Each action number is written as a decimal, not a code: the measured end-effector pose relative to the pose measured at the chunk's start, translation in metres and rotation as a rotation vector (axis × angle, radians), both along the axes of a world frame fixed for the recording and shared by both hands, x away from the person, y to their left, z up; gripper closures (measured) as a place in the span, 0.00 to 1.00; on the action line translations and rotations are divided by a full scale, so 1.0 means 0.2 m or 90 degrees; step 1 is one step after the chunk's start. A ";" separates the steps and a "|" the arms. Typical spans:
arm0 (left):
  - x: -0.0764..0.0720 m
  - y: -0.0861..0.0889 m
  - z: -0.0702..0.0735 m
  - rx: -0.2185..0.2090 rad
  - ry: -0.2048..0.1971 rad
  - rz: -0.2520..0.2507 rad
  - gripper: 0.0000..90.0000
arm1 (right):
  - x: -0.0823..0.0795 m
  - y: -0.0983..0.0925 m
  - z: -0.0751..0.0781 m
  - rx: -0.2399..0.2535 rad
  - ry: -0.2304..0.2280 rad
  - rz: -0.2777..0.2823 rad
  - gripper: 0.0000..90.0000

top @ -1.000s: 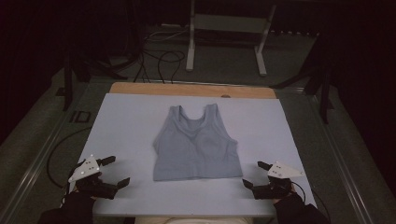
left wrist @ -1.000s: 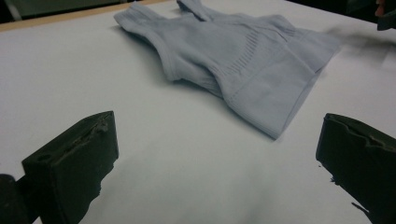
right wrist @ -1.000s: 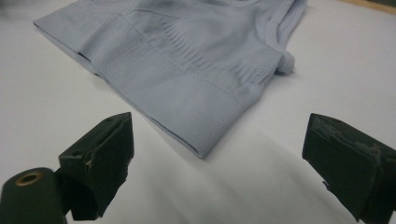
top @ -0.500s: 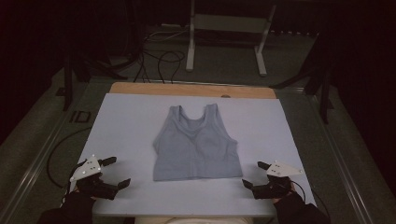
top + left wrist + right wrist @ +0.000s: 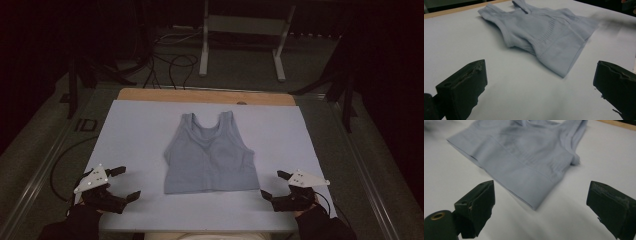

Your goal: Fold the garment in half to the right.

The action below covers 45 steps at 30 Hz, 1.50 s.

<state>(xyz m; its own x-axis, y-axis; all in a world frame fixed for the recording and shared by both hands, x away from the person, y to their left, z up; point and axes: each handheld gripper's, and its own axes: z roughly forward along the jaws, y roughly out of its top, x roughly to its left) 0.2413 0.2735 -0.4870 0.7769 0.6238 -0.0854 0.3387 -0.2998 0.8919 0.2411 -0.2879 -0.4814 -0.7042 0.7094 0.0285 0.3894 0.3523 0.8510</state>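
Top [image 5: 210, 155], pale grey-blue, cropped and sleeveless, lying flat at the middle of the table [image 5: 135, 130], straps toward the far edge and hem toward the person. Fabric looks thin, ribbed knit: likely light, soft and limp, apt to sag and fold wherever it is not supported, and to slide easily on the smooth white cover. Not fragile. Best holds, by judgement, are the two hem corners (each sits nearest one gripper), or the shoulder straps, where the doubled edge gives the jaws something to bite; a pinch in mid-panel would probably only bunch the cloth. Left gripper [image 5: 117, 185] low over the near left of the table, jaws spread wide, nothing between them; in the left gripper view the top's near hem corner [image 5: 562, 73] lies ahead of the jaws, apart from them. Right gripper [image 5: 277, 187] low over the near right, jaws likewise wide apart and empty; in the right gripper view the hem corner [image 5: 535, 206] lies just ahead, between the lines of the two jaws, not touched. Surroundings: bare wood strip [image 5: 205, 95] along the table's far edge, cables [image 5: 170, 62] on the floor beyond, a metal stand [image 5: 245, 35] behind. Nothing on the table stands between either gripper and the top.
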 end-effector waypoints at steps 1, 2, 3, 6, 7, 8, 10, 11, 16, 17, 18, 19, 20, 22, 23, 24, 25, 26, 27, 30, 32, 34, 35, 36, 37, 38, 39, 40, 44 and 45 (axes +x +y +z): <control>0.00 0.00 0.01 0.000 -0.001 -0.004 0.00 | 0.00 0.00 0.02 0.001 -0.006 0.000 0.09; 0.00 -0.01 0.03 0.002 -0.002 -0.005 0.00 | 0.00 0.01 0.03 0.005 -0.010 0.002 0.09; 0.00 -0.01 0.04 0.003 -0.005 -0.007 0.00 | 0.00 0.01 0.05 0.007 -0.012 0.005 0.09; 0.01 -0.02 0.08 0.002 -0.008 -0.013 0.00 | 0.02 0.04 0.10 -0.003 -0.023 0.018 0.09; 0.02 -0.02 0.09 0.005 -0.005 -0.016 0.00 | 0.03 0.04 0.12 -0.005 -0.025 0.022 0.09; 0.03 -0.03 0.10 0.006 -0.004 -0.019 0.00 | 0.03 0.05 0.14 -0.002 -0.027 0.026 0.09; 0.04 -0.04 0.13 0.013 -0.004 -0.025 0.00 | 0.05 0.08 0.17 0.000 -0.036 0.034 0.09; 0.04 -0.04 0.14 0.015 -0.005 -0.028 0.00 | 0.05 0.09 0.19 -0.004 -0.039 0.035 0.09; 0.06 -0.06 0.20 0.022 -0.014 -0.037 0.00 | 0.10 0.15 0.29 -0.007 -0.063 0.051 0.09; 0.06 -0.07 0.21 0.022 -0.016 -0.035 0.00 | 0.11 0.16 0.31 -0.007 -0.067 0.053 0.09; 0.07 -0.07 0.23 0.023 -0.016 -0.037 0.00 | 0.13 0.18 0.32 -0.002 -0.070 0.052 0.09; 0.07 -0.08 0.23 0.024 -0.016 -0.042 0.00 | 0.14 0.19 0.34 0.000 -0.073 0.052 0.09; 0.07 -0.08 0.23 0.024 -0.016 -0.042 0.00 | 0.14 0.19 0.34 0.000 -0.073 0.052 0.09; 0.08 -0.09 0.25 0.029 -0.020 -0.048 0.00 | 0.18 0.22 0.38 -0.004 -0.084 0.060 0.09; 0.09 -0.11 0.26 0.026 -0.019 -0.051 0.00 | 0.21 0.24 0.41 -0.002 -0.091 0.067 0.09; 0.09 -0.11 0.26 0.026 -0.019 -0.051 0.00 | 0.21 0.24 0.41 -0.002 -0.091 0.067 0.09; 0.10 -0.12 0.27 0.032 -0.021 -0.056 0.00 | 0.23 0.26 0.43 0.000 -0.093 0.072 0.09; 0.10 -0.12 0.27 0.032 -0.021 -0.056 0.00 | 0.23 0.26 0.43 0.000 -0.093 0.072 0.09; 0.11 -0.14 0.28 0.034 -0.021 -0.062 0.00 | 0.26 0.29 0.45 0.000 -0.096 0.074 0.09; 0.11 -0.15 0.29 0.040 -0.021 -0.068 0.00 | 0.29 0.30 0.46 0.001 -0.098 0.074 0.09; 0.12 -0.16 0.29 0.042 -0.021 -0.072 0.00 | 0.31 0.32 0.48 -0.002 -0.101 0.077 0.09; 0.12 -0.17 0.29 0.042 -0.018 -0.075 0.00 | 0.34 0.33 0.49 0.002 -0.101 0.079 0.09; 0.13 -0.19 0.29 0.042 -0.012 -0.081 0.00 | 0.36 0.35 0.50 0.004 -0.101 0.081 0.09; 0.13 -0.19 0.29 0.042 -0.012 -0.081 0.00 | 0.36 0.35 0.50 0.004 -0.101 0.081 0.09; 0.14 -0.20 0.29 0.048 -0.009 -0.086 0.00 | 0.39 0.37 0.50 0.005 -0.098 0.084 0.09; 0.14 -0.20 0.29 0.048 -0.009 -0.086 0.00 | 0.39 0.37 0.50 0.005 -0.098 0.084 0.09; 0.14 -0.22 0.29 0.052 -0.004 -0.091 0.00 | 0.42 0.39 0.50 0.003 -0.096 0.086 0.09; 0.14 -0.22 0.29 0.052 -0.004 -0.091 0.00 | 0.42 0.39 0.50 0.003 -0.096 0.086 0.09; 0.16 -0.26 0.29 0.060 0.000 -0.101 0.00 | 0.48 0.45 0.49 0.003 -0.089 0.093 0.09; 0.16 -0.27 0.28 0.062 0.001 -0.105 0.00 | 0.50 0.48 0.49 0.000 -0.087 0.095 0.09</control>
